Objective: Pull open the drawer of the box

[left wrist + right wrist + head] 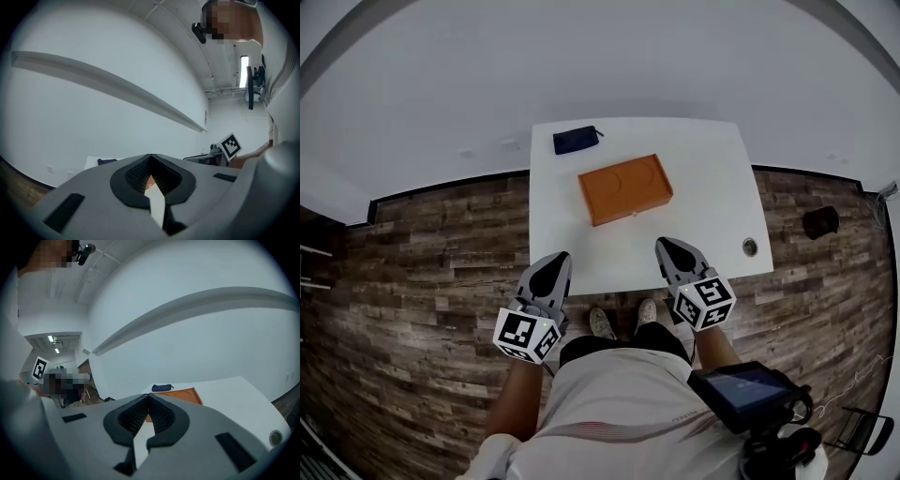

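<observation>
currently, box position: the orange box (625, 188) lies flat at mid-desk, beyond both tools and roughly between them, well apart from each.
box make: low, rectangular, smooth orange top with two shallow round impressions; it sits skewed to the edges of the desk (703, 159).
desk: white, smooth, squarish top; a small round fitting (750, 247) is set near its right front corner.
pouch (575, 140): dark blue, soft-looking, by the far edge just behind the box.
floor (441, 244): wood-grain planks, brown and grey.
left hand-held gripper (551, 267): grey shell, black ribbed pads; jaws closed tip to tip, nothing between them; held above the near desk edge, touching nothing.
right hand-held gripper (668, 248): same build; jaws fully closed and empty; above the near desk edge, clear of the box.
</observation>
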Available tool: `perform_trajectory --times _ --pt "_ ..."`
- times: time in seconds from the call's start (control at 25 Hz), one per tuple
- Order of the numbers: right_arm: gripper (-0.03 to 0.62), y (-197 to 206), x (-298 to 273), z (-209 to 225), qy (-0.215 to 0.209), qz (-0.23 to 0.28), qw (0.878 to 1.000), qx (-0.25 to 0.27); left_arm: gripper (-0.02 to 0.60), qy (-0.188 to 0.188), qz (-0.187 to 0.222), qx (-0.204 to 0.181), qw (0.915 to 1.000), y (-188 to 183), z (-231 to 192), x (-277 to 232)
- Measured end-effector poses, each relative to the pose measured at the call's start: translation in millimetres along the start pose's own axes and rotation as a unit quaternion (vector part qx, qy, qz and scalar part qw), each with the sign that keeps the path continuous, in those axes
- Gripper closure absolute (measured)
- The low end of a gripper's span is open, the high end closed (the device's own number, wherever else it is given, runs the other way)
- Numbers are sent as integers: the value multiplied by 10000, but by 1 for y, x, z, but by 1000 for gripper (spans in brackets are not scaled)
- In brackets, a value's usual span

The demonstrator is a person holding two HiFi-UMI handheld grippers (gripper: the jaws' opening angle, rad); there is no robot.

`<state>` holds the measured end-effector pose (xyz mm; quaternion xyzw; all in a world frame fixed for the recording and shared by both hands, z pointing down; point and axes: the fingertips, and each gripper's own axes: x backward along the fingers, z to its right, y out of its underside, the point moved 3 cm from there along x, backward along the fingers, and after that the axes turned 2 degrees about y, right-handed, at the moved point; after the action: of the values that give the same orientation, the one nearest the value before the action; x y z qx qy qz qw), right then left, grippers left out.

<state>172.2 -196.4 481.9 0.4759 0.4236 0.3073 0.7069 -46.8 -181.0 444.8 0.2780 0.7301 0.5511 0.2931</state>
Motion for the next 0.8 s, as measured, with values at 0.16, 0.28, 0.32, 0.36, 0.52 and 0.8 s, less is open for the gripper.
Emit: perform_trajectory --times 0.16,0.28,0.32,0.36,0.52,0.8 --pt "591 11 -20 18 22 -269 9996 -92 572 -272 -35 130 9995 5 -7 -1" --pt "591 23 -35 27 -46 -570 9983 -83 572 -371 -37 170 9992 5 -6 -5" --pt "587 27 -40 30 -71 -651 9978 -70 572 -397 -33 159 9991 4 -4 -5" --pt "587 32 -45 32 -87 -721 9973 -64 572 -430 -33 139 9990 4 -3 -5" --pt "535 58 -74 43 -134 -1099 9939 12 572 -672 -61 119 9976 7 0 -2" --pt "439 112 -134 70 55 -2015 9785 438 572 -954 -236 217 9949 21 -8 -5"
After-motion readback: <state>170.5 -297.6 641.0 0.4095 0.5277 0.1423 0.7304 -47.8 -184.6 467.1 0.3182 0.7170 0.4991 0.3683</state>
